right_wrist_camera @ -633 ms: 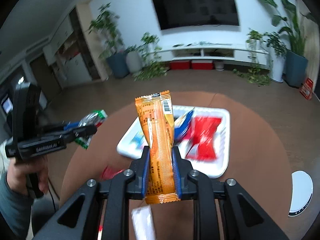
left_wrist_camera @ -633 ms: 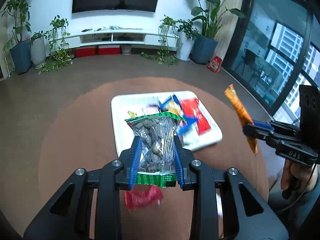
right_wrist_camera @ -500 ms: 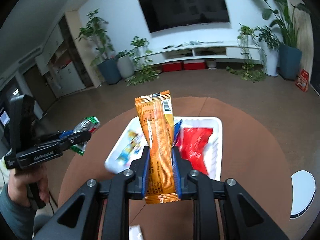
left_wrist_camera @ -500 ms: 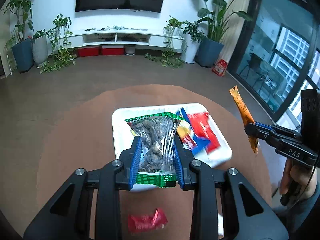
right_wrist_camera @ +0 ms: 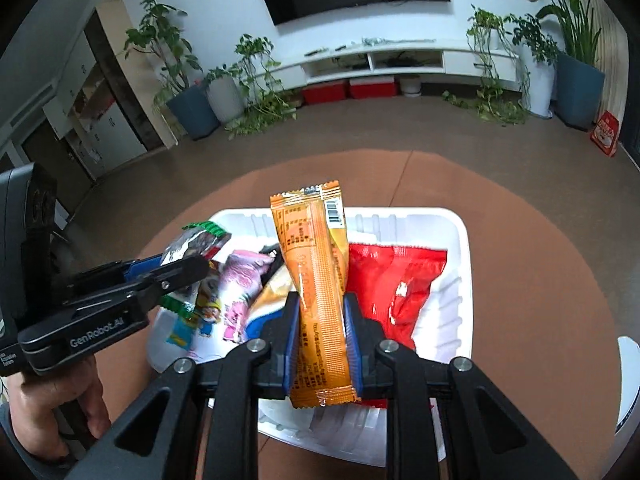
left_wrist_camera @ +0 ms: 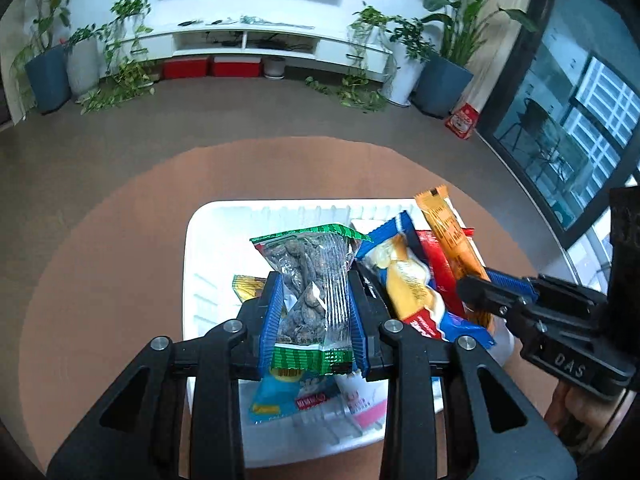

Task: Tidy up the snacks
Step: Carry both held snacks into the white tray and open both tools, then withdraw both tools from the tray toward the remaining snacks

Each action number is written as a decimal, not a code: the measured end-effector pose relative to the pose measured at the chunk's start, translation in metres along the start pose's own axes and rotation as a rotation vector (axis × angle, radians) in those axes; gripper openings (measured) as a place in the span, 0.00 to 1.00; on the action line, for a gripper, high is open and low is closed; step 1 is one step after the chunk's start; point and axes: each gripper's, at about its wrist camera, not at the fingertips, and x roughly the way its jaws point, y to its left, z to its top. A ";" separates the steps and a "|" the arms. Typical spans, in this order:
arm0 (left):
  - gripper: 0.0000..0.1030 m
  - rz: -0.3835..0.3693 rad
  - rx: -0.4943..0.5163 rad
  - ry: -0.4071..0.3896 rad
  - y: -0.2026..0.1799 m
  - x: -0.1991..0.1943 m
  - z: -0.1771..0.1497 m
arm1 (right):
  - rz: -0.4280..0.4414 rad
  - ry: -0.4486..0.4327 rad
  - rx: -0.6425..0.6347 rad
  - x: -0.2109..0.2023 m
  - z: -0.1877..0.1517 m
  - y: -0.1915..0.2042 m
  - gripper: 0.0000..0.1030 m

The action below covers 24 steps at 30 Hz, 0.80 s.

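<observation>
"GenRobot.AI" stands on the left gripper (right_wrist_camera: 182, 270); "DAS" on the right gripper (left_wrist_camera: 476, 294); print on the orange snack packet (right_wrist_camera: 318, 284) seems too small to read

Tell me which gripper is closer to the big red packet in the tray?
Right. The right gripper, clamping the orange stick pack, hangs beside the red packet. The left gripper, holding the green-edged bag, is over the tray's other side.

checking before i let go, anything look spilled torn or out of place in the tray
Nothing stands out. The left gripper holds the clear green-edged packet and the right gripper the orange stick packet, both intact above the white tray. The snacks inside overlap loosely, none torn or spilled.
</observation>
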 end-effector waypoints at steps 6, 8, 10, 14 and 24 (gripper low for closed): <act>0.31 0.020 -0.010 0.023 -0.001 0.025 -0.007 | -0.029 0.026 -0.013 0.013 -0.006 0.002 0.23; 0.31 0.022 -0.019 0.024 0.000 0.032 -0.006 | -0.040 0.027 -0.019 0.014 -0.008 0.004 0.25; 0.46 0.032 -0.018 0.029 0.000 0.036 -0.007 | -0.050 0.024 -0.029 0.013 -0.010 0.006 0.26; 0.52 0.047 -0.024 0.034 0.004 0.041 -0.014 | -0.059 0.019 -0.030 0.011 -0.011 0.007 0.29; 0.74 0.050 -0.045 -0.002 0.006 0.022 -0.015 | -0.080 -0.049 -0.042 -0.013 -0.008 0.012 0.61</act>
